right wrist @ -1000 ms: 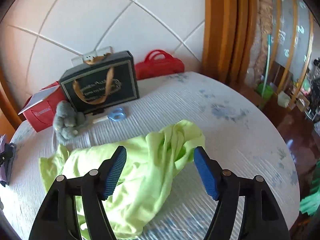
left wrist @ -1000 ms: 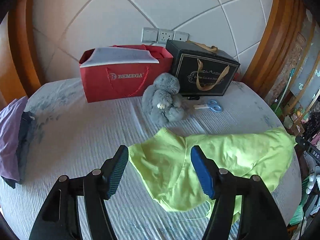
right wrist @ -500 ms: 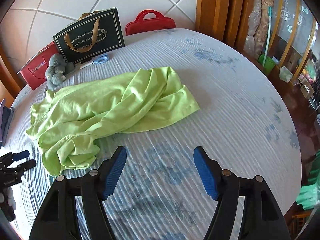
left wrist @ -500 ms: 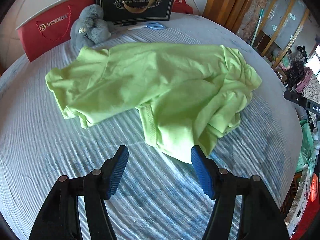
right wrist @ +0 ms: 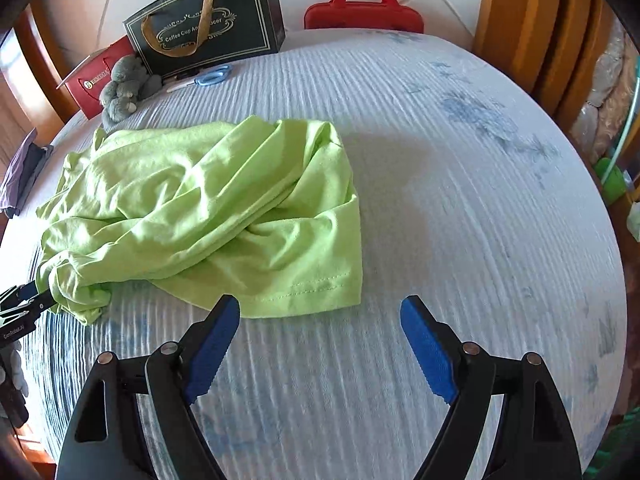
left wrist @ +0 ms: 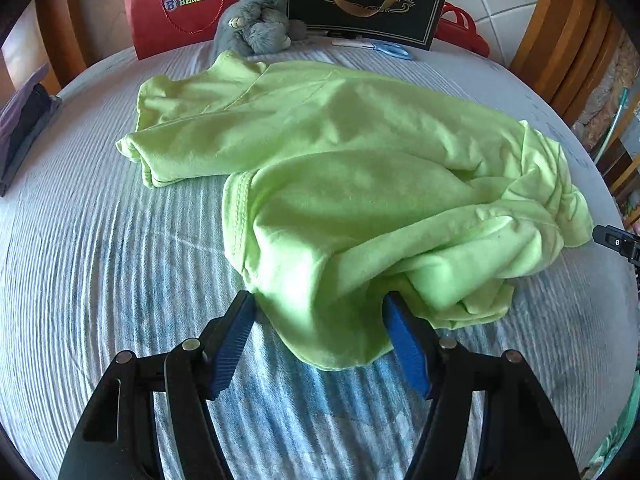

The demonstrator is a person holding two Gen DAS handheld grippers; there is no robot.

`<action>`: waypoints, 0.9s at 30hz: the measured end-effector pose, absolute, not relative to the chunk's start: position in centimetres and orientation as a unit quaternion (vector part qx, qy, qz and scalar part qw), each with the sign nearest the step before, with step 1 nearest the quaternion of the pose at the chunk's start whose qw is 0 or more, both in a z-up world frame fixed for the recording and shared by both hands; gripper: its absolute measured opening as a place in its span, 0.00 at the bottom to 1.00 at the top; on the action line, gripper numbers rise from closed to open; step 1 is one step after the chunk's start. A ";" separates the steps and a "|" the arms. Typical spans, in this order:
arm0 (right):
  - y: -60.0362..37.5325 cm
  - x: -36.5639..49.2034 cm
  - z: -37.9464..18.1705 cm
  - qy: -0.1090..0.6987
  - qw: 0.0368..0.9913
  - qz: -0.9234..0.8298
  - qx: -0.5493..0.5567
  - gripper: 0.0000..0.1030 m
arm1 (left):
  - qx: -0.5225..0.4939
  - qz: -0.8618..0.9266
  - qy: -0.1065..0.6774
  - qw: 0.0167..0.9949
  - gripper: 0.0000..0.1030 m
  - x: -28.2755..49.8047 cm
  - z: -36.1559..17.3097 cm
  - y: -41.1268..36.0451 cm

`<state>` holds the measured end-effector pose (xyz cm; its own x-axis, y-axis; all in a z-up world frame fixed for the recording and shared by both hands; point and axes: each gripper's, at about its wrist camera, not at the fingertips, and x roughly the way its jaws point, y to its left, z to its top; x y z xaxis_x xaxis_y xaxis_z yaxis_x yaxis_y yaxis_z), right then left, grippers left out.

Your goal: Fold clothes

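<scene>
Purple/dark clothes (left wrist: 18,120) lie at far left of the bed (left wrist: 100,260). Left tool (left wrist: 318,312): released, fingers spread astride the near bunched edge of the lime shirt (left wrist: 340,168). Shirt lies rumpled mid-bed; long axis runs left-right, sleeves twd the left, hem (right wrist: 304,292) twd the right. Right tool (right wrist: 320,320): also released, just short of hem. Judgement: pinch one layer only at each end & pull taut before folding.
</scene>
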<state>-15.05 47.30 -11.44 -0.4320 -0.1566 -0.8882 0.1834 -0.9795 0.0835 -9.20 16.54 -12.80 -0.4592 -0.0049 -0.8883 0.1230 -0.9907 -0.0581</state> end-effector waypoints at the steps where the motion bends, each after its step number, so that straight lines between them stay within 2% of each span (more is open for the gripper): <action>1: 47.1 -15.6 -12.0 0.012 0.114 -0.839 0.533 0.60 | 0.517 -0.852 0.062 0.052 0.43 -9.2 -12.9 17.1; 2: 46.5 -16.0 -12.3 0.028 0.121 -0.837 0.533 0.40 | 0.513 -0.854 0.061 0.058 0.02 -9.3 -12.3 17.1; 3: 45.9 -16.3 -12.7 0.045 0.129 -0.835 0.534 0.35 | 0.510 -0.856 0.061 0.063 0.04 -9.5 -11.6 17.2; 4: 45.1 -16.6 -12.6 0.071 0.137 -0.834 0.530 0.15 | 0.507 -0.857 0.060 0.069 0.04 -9.6 -11.0 17.2; 5: 44.6 -17.1 -12.4 0.090 0.138 -0.833 0.529 0.04 | 0.503 -0.859 0.059 0.074 0.03 -9.7 -10.4 17.3; 8: 44.1 -18.1 -8.9 0.132 0.124 -0.864 0.470 0.04 | 0.472 -0.874 0.076 0.090 0.03 -9.6 -6.6 15.6; 14: 47.3 -18.1 2.1 0.120 0.095 -0.922 0.356 0.04 | 0.395 -0.905 0.077 0.137 0.04 -8.6 3.0 9.8; 16: 48.6 -17.4 3.4 0.114 0.087 -0.925 0.351 0.04 | 0.382 -0.909 0.073 0.152 0.04 -7.8 4.7 8.0; 19: 50.4 -16.1 1.9 0.116 0.079 -0.914 0.380 0.04 | 0.392 -0.900 0.066 0.178 0.04 -6.4 4.6 5.4; 23: 52.5 -14.7 -3.0 0.081 0.101 -0.888 0.441 0.05 | 0.451 -0.868 0.075 0.193 0.04 -4.5 -0.4 3.0; 25: 52.7 -14.0 -5.0 0.063 0.116 -0.876 0.464 0.08 | 0.472 -0.855 0.082 0.198 0.08 -3.7 -2.7 2.1; 26: 52.3 -13.9 -5.5 0.055 0.127 -0.873 0.468 0.13 | 0.481 -0.849 0.095 0.196 0.16 -3.4 -3.6 1.7; 27: 51.9 -13.9 -5.9 0.047 0.138 -0.869 0.472 0.18 | 0.490 -0.843 0.107 0.194 0.33 -3.1 -4.4 1.2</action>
<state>-13.88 51.86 -5.95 -0.5153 -0.1964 -0.8342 0.2846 -0.9574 0.0497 -3.08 1.25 -4.42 -0.4448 -0.2229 -0.8675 0.4328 -0.9015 0.0097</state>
